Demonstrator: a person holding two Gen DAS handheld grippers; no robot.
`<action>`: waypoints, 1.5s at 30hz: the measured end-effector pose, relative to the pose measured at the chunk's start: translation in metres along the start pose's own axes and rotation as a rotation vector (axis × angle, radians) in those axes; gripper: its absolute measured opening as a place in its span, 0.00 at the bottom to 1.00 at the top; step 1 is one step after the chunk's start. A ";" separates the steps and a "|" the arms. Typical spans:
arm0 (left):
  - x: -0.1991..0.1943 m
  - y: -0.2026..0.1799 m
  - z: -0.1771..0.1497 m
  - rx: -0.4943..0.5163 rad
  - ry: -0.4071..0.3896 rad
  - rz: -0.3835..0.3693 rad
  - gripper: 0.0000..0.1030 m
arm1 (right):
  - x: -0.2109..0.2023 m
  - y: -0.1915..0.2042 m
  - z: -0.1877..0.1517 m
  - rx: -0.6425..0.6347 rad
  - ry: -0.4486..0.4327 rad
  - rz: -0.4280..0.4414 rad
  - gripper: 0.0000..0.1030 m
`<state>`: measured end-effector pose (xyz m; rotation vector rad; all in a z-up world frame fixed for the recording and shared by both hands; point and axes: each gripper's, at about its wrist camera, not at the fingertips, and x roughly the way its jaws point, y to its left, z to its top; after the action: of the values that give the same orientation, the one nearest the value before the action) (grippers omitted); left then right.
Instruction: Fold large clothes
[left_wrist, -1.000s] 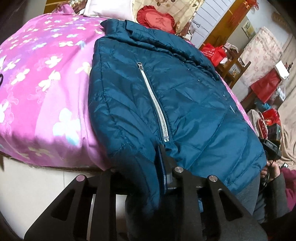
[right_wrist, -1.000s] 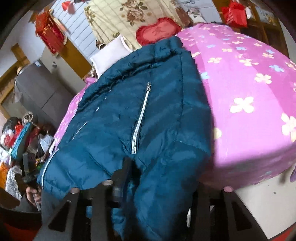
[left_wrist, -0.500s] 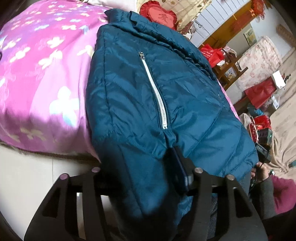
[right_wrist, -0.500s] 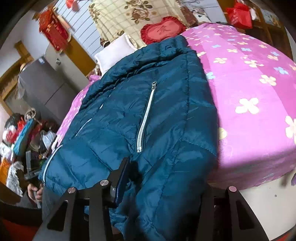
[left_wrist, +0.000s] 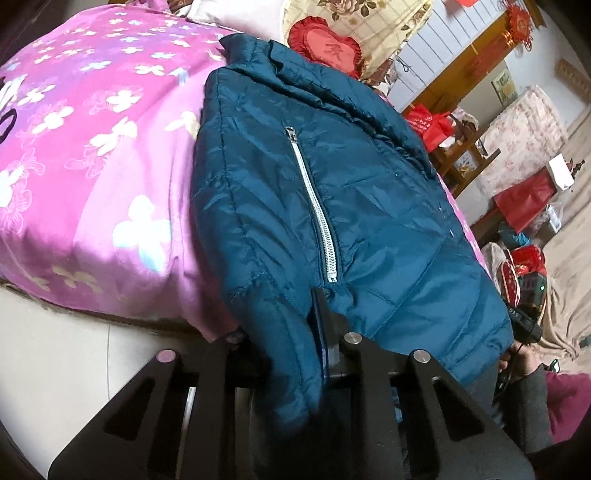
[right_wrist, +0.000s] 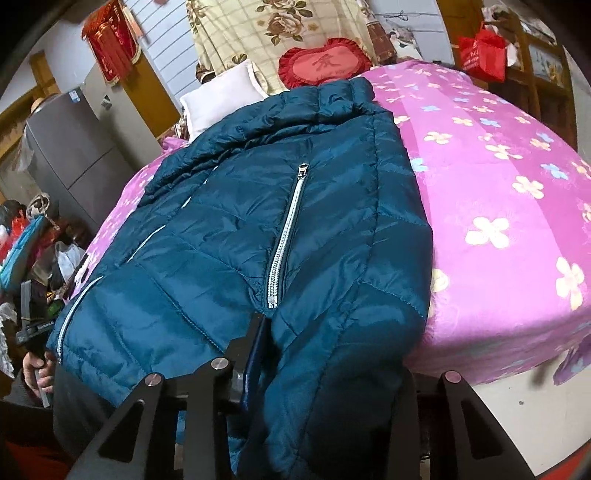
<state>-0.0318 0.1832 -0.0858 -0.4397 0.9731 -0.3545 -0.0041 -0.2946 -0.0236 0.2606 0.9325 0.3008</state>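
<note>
Closing, both hand-held grippers, left (left_wrist: 284, 332) and right (right_wrist: 328, 354), clamp the teal jacket's (left_wrist: 369, 206) hem.

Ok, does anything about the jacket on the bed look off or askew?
Only the jacket's near end: it overhangs the edge of the pink bedspread with both sleeves drooping off. Otherwise it lies flat and nothing looks damaged.

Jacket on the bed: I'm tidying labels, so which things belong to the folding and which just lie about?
Job: jacket; left gripper and right gripper, fingers closing on its hem.
Lying about: bedspread, red cushion, white pillow, red bag.
</note>
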 end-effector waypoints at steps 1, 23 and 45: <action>0.002 0.000 -0.001 0.003 0.008 0.001 0.27 | 0.000 -0.001 0.000 0.010 -0.006 0.008 0.36; -0.078 -0.002 0.036 -0.024 -0.244 -0.002 0.07 | -0.056 0.049 -0.001 -0.094 -0.259 -0.161 0.17; -0.066 0.006 0.034 -0.121 -0.309 0.157 0.07 | -0.038 0.094 -0.003 -0.105 -0.295 -0.308 0.16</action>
<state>-0.0369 0.2261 -0.0255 -0.5076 0.7239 -0.0815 -0.0409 -0.2212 0.0354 0.0594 0.6506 0.0249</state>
